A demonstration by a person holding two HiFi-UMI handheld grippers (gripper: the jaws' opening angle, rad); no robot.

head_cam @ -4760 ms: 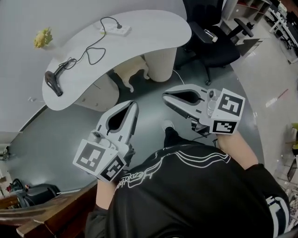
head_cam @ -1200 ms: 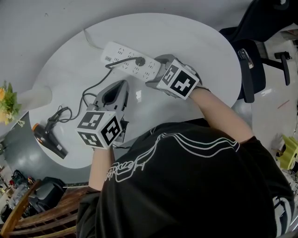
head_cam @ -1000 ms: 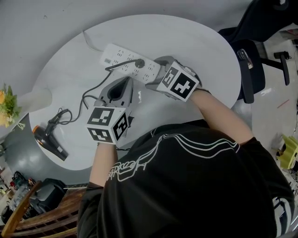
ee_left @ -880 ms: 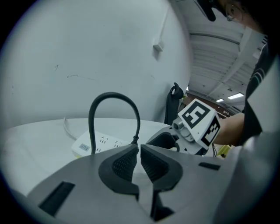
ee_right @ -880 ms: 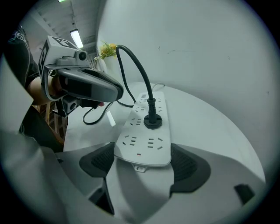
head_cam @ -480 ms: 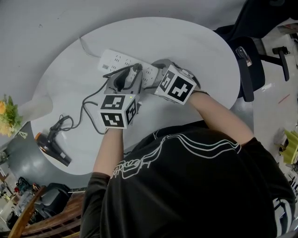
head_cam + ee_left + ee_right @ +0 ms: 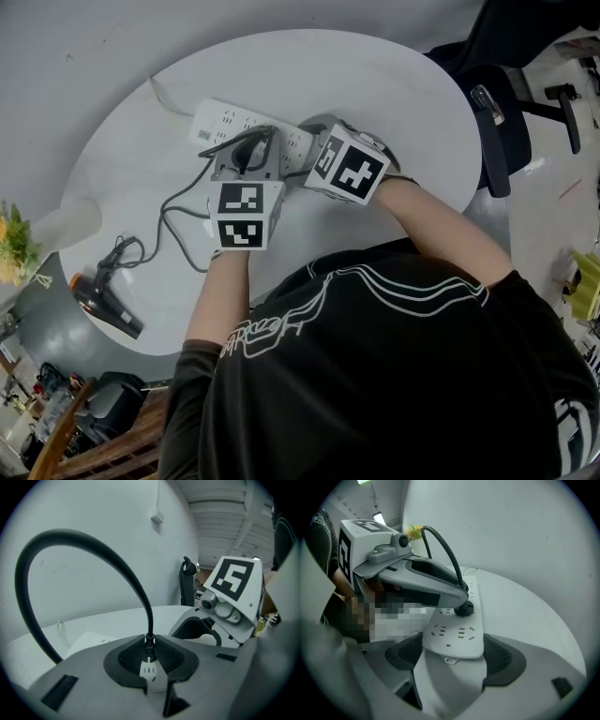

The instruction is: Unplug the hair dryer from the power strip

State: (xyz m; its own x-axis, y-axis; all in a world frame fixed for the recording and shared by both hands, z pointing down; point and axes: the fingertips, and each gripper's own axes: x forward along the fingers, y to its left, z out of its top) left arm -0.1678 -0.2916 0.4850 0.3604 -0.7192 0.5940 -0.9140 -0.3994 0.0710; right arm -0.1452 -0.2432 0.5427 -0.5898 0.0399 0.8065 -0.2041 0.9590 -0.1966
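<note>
A white power strip (image 7: 223, 122) lies on the round white table (image 7: 394, 94). The hair dryer's black plug (image 7: 464, 608) sits in one of its sockets. My left gripper (image 7: 149, 651) reaches over the strip; its jaws have just been closing and now pinch the plug (image 7: 149, 644) between the pads. From the plug the black cord (image 7: 70, 541) arches up and away. My right gripper (image 7: 452, 656) is shut on the near end of the strip (image 7: 454, 634), a pad on each long side. The black hair dryer (image 7: 105, 305) lies at the table's left edge.
A black office chair (image 7: 497, 103) stands to the right of the table. A yellow plant (image 7: 14, 248) shows at the left edge of the head view. The cord (image 7: 178, 220) loops across the table's left half towards the dryer.
My left gripper has travelled from the middle of the table up to the power strip and closed round the plug. The right gripper has stayed on the strip's end.
</note>
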